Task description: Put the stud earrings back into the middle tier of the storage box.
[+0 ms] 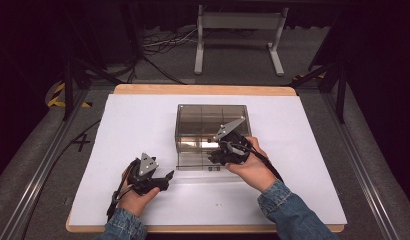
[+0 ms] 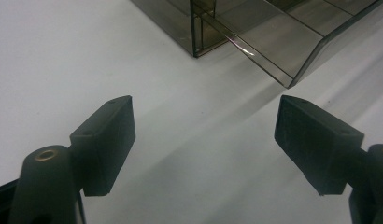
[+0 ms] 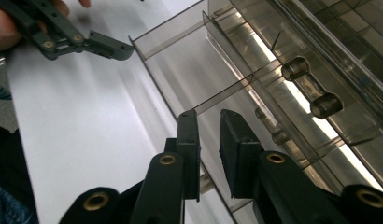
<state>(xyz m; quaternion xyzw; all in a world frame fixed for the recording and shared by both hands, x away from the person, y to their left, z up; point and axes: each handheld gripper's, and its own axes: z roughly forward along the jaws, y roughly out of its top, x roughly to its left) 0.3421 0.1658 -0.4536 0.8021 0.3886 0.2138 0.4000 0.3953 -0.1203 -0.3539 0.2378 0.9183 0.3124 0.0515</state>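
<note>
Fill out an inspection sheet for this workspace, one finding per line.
Surface: white sheet on a wood-edged table.
Job's things: smoky clear drawer box; bottom drawer pulled partway out toward the person.
Clutter: nothing seen.
Grippers: left claw wide open over bare sheet beside the box; right claw at the drawer's front wall, jaws narrowly apart, grip not clear.
Cables: black lead trails from the right claw over the hand.
Surroundings: grey floor, loose wires, white stand behind.
</note>
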